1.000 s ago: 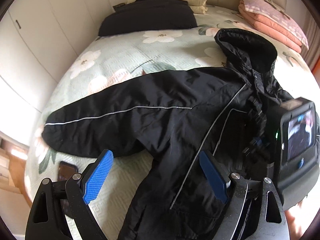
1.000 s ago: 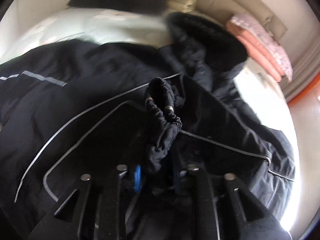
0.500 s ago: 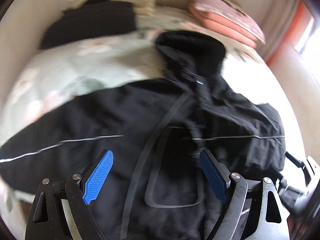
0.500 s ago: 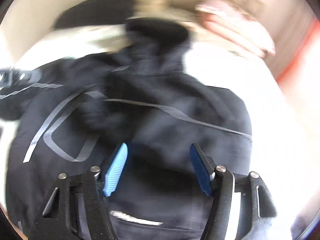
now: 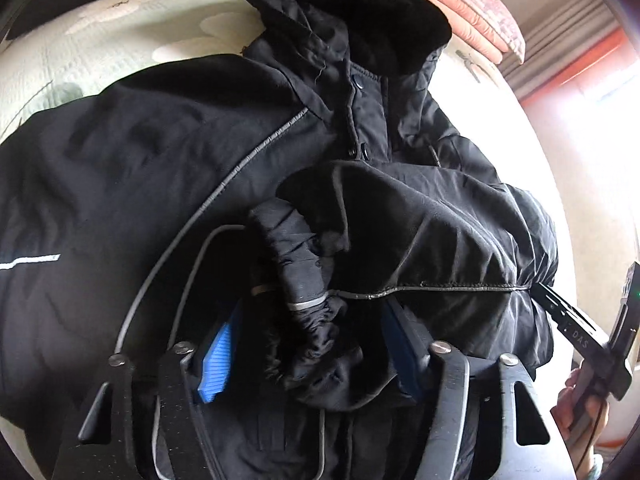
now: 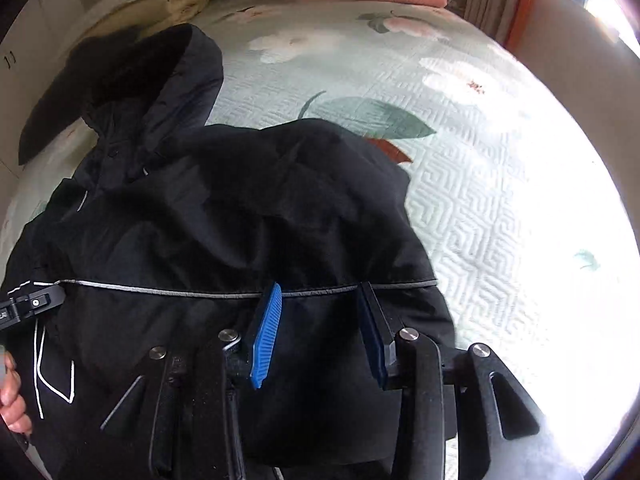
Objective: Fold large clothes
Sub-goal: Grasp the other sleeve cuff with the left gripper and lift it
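The black hooded padded jacket with thin grey reflective piping (image 5: pixel 132 184) is lying spread on the bed with the pale green floral quilted cover (image 6: pixel 500 200), its hood (image 5: pixel 352 12) pointing toward the head edge of the bed, where a stack of pink folded blankets (image 5: pixel 476 8) is resting. One sleeve is already folded in across the chest, its gathered elastic cuff (image 5: pixel 308 300) bunching up on the front panel. You are holding your left gripper (image 5: pixel 308 344) around that cuff, blue pads part open on either side of it; whether they are actually pinching the fabric cannot be told. Your right gripper (image 6: pixel 320 332) is hovering over the folded sleeve's upper part near the right edge of the jacket, part open, nothing between its pads.

The fold looks to be at an early stage: one sleeve is in, while the other sleeve is running off toward the left edge of the bed, unfolded. The body and hood remain to be folded.
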